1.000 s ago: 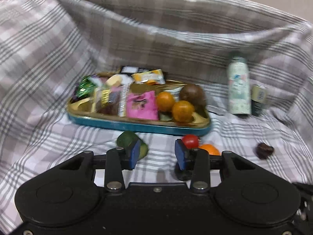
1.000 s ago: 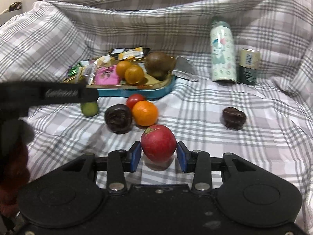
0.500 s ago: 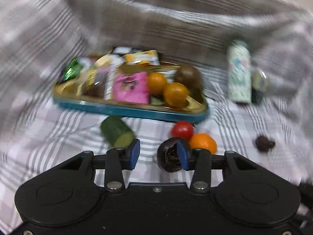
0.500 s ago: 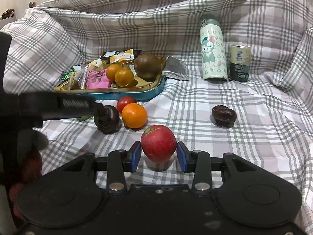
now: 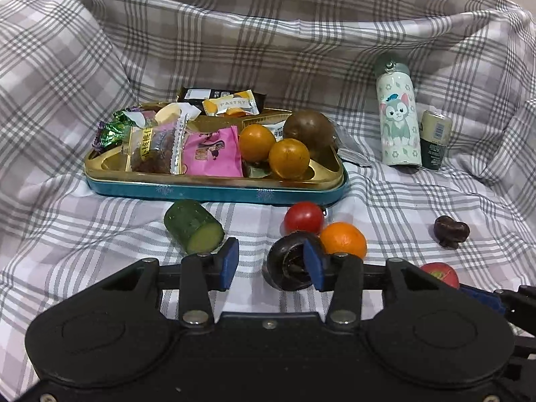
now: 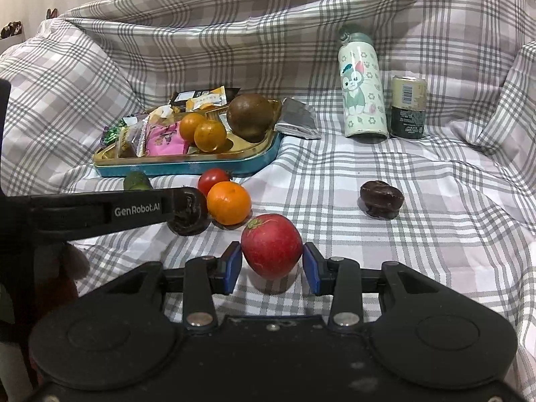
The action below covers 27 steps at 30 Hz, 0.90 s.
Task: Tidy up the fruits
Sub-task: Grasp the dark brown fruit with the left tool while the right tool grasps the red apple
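Observation:
A red round fruit (image 6: 272, 244) rests on the checked cloth between the pads of my right gripper (image 6: 272, 268), which is open and almost touching it on both sides. My left gripper (image 5: 270, 263) is open too, with a dark round fruit (image 5: 288, 264) between its fingers, close to the right pad. Just beyond lie an orange (image 5: 343, 239), a tomato (image 5: 304, 217) and a cut cucumber piece (image 5: 194, 229). The teal tray (image 5: 214, 191) holds two oranges, a brown fruit and snack packets. In the right wrist view the left gripper's finger (image 6: 100, 211) reaches the dark fruit (image 6: 187, 211).
A second dark fruit (image 6: 382, 199) lies alone on the cloth to the right. A cartoon-print bottle (image 6: 363, 83) and a can (image 6: 408, 107) stand at the back right, and a silver packet (image 6: 296, 119) lies beside the tray. The cloth rises in folds on all sides.
My left gripper has moved forward and right, away from the cucumber, and the dark fruit now sits between its fingers. The right gripper has stayed around the red fruit.

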Each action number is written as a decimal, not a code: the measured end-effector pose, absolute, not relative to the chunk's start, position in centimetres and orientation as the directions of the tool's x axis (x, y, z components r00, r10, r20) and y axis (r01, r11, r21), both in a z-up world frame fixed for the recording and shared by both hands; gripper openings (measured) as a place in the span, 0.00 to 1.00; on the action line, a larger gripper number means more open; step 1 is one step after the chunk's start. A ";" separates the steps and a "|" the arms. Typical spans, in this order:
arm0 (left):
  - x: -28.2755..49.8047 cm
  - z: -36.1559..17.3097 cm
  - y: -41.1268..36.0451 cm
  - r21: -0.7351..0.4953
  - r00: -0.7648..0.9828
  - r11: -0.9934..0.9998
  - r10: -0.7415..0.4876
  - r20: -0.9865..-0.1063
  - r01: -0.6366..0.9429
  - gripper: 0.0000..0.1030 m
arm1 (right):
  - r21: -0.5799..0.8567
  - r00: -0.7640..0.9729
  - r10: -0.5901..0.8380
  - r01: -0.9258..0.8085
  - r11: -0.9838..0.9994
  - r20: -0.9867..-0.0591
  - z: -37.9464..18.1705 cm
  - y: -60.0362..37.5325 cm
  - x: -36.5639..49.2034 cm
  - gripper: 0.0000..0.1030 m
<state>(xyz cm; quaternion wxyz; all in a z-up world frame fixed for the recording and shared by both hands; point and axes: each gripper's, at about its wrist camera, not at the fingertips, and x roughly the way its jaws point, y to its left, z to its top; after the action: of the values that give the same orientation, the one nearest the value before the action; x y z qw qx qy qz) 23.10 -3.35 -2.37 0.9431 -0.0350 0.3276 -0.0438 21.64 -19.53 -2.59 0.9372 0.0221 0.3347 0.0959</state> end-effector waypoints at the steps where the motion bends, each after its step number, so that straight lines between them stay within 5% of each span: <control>1: 23.0 -2.3 -3.4 -0.087 0.787 0.995 -0.098 -0.609 0.056 0.52 | 0.105 0.761 0.194 -0.165 0.981 -0.619 -2.5 -19.5 21.6 0.39; 7: 21.8 -1.5 -3.4 -0.030 0.824 0.998 -0.067 -0.563 0.061 0.51 | 0.097 0.772 0.188 -0.163 0.982 -0.607 -2.4 -19.7 21.5 0.39; 27: 25.0 -3.3 -6.1 0.051 0.741 0.985 -0.088 -0.666 0.163 0.53 | 0.126 0.767 0.193 -0.146 0.981 -0.613 -2.4 -20.2 21.8 0.39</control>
<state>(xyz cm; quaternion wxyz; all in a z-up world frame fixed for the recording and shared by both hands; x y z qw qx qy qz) 25.04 -6.09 -3.33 0.9314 0.0530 0.3537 -0.0671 21.80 -20.21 -2.39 0.9392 0.0357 0.3296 0.0900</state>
